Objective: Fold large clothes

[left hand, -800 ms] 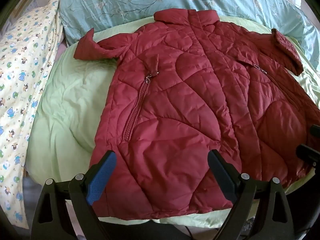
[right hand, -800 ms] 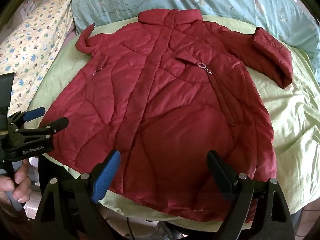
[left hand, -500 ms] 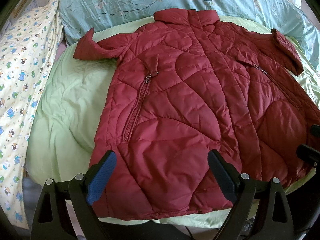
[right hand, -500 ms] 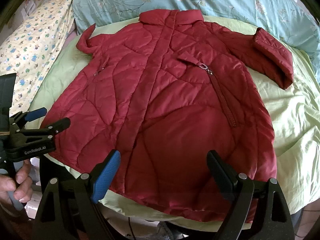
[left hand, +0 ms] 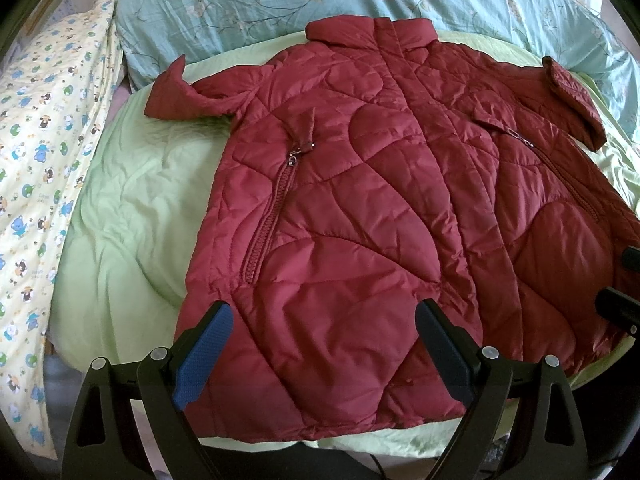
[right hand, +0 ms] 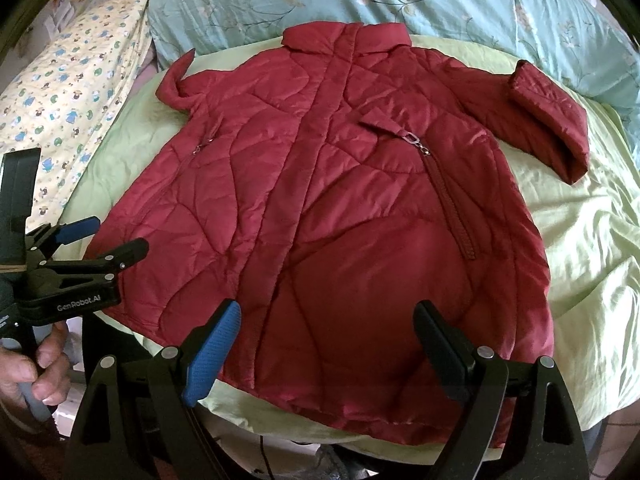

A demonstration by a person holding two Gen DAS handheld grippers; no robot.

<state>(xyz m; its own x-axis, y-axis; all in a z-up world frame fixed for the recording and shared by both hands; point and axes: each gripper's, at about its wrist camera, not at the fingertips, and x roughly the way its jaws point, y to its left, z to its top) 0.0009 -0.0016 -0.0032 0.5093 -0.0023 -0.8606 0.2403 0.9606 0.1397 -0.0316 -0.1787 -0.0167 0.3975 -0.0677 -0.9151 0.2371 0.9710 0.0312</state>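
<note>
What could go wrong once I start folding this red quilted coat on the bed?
The puffy red quilted coat may spring open after a fold. Its hem lies near the edge of the green quilt, so it could slide off. The left gripper and right gripper, both open, might snag a metal zipper pull.

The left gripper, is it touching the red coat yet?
Apart. In the right wrist view the left gripper hangs open past the red coat at its hem corner, with a strip of green sheet visible between fingertips and fabric.

both tip downward. the left hand-held gripper is wide open and empty. the right hand-held gripper is wide open and empty too.
</note>
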